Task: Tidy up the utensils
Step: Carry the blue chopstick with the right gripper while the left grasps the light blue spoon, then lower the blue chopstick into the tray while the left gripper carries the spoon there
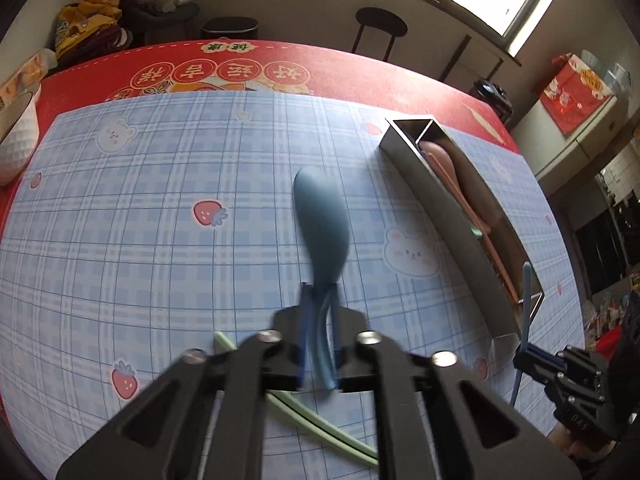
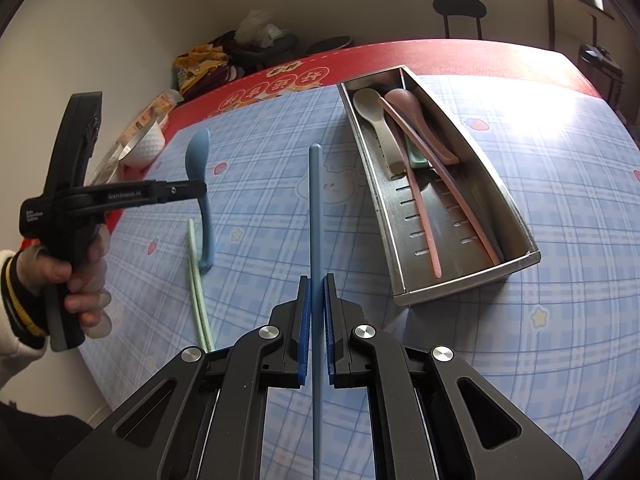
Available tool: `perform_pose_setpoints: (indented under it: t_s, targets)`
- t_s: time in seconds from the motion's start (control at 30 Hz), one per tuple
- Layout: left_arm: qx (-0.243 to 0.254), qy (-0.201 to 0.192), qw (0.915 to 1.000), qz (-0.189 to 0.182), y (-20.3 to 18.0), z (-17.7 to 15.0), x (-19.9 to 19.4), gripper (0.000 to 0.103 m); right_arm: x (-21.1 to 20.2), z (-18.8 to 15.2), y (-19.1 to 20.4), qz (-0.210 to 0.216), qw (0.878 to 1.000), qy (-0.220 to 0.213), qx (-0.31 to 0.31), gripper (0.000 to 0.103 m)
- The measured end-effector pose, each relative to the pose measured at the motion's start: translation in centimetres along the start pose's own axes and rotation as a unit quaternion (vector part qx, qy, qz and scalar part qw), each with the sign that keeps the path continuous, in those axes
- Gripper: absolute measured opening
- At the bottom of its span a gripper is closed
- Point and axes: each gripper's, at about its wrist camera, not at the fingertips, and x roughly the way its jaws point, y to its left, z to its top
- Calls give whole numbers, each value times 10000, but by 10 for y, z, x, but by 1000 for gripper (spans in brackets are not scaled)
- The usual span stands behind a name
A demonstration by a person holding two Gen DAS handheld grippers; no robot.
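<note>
The left claw (image 1: 320,344) grips the blue spoon (image 1: 320,224) by its handle above the table (image 1: 120,240). The right claw (image 2: 316,320) pinches a blue chopstick (image 2: 315,208). The spoon looks blurred (possibly swinging) and could slip short of the tray (image 2: 460,216).

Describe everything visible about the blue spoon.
The blue spoon is matte, plastic-looking, slate blue, with an oval bowl and a slim handle. The left gripper is shut on its handle, with the bowl pointing away from the gripper. It looks lifted off the checked blue mat, above the green chopsticks, apart from the steel tray. The left wrist view blurs it.
</note>
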Motion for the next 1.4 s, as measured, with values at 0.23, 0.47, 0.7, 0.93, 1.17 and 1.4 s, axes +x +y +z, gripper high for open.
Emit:
perform_pose_setpoints:
  t_s: [0.23,0.47,0.7,0.93,1.17,1.4]
  targets:
    - [-159,48,9999,12,4,8,-2,0,1,1,1,21,10000,1,6,6]
    - [-487,324,9978,-296,5,6,18,6,-1,1,1,14,10000,-21,23,6]
    - [-304,419,9981,-332,-22,12,40,35,-11,1,-8,-42,9998,-112,126,6]
    - [-369,592,9971,303,-25,14,72,35,-23,-1,-21,-131,9993,-213,263,6]
    - [-280,557,9971,446,-40,22,83,35,-28,-5,-38,-231,9981,-270,503,6]
    - [155,378,9946,955,-60,19,90,34,-33,-11,-46,-234,9974,-320,606,6]
